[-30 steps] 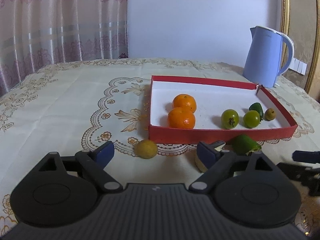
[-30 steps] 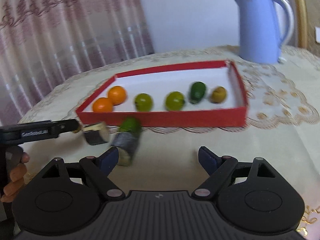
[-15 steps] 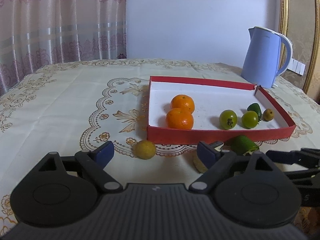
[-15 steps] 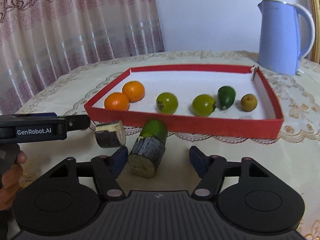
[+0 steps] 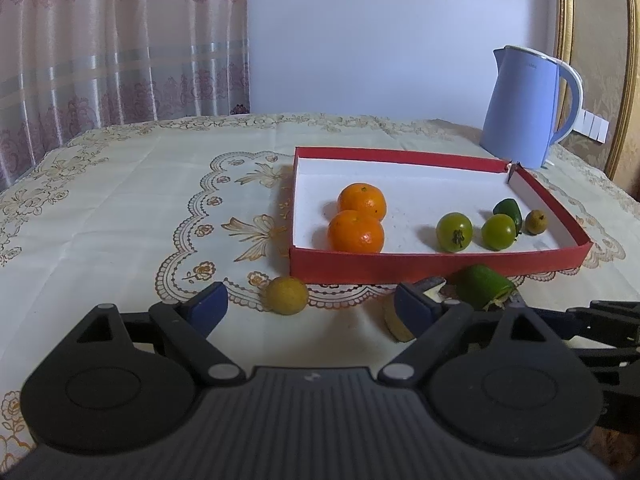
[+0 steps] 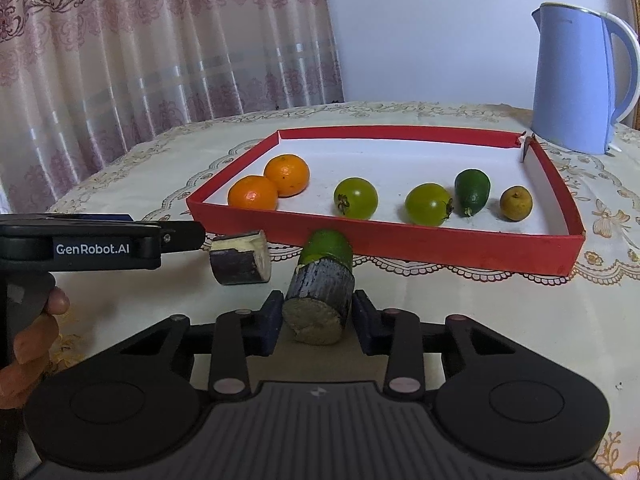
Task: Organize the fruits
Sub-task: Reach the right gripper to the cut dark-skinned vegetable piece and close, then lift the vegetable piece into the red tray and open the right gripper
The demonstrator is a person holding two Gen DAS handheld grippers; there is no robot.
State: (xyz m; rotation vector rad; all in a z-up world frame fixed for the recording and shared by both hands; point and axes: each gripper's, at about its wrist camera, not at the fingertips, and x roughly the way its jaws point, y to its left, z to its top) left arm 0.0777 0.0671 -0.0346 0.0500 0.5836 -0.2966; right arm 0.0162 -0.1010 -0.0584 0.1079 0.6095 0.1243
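A table [image 5: 120, 208] draped in a cream embroidered cloth carries a red tray [image 6: 400, 246] and a blue kettle [image 6: 576, 80] behind it. Before the tray lie a yellow fruit [image 5: 287, 295], two cane stubs [image 6: 240, 258] and a green fruit [image 6: 326, 246].

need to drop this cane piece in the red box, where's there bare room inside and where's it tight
Bare white floor runs along the back wall of the red box, behind the fruit row, and between the oranges and the nearer green tomato. Tight: the right end, where the other tomato, dark green fruit and small brown fruit cluster.
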